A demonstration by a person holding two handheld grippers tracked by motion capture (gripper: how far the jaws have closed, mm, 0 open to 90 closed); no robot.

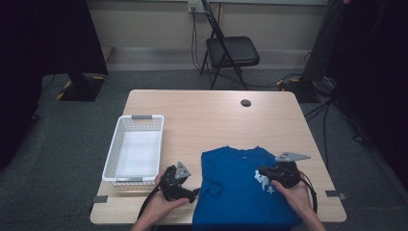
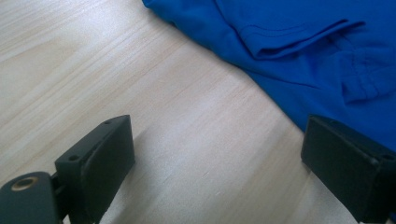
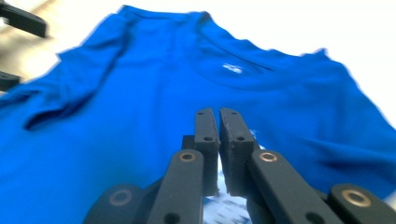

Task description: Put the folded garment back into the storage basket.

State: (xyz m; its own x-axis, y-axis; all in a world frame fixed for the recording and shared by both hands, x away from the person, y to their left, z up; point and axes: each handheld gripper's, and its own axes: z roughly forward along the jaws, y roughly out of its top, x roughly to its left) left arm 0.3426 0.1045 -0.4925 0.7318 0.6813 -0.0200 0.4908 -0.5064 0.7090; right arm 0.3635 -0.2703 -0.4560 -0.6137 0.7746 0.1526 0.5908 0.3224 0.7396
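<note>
Pale wooden tabletop (image 1: 211, 115) fills the middle of the high view, with a blue shirt (image 1: 240, 192) spread flat at its lower centre and a white basket (image 1: 115, 159) to the left. At the shirt's left edge the left tool (image 1: 195, 194) gapes wide with nothing between its jaws. Over the shirt's white print the right tool (image 1: 261, 172) is pinched together, gripping nothing.

Shirt (image 1: 238, 190) on surface (image 1: 216, 115) at near edge, right of centre; basket (image 1: 134, 149) left of it, nr left edge.
</note>
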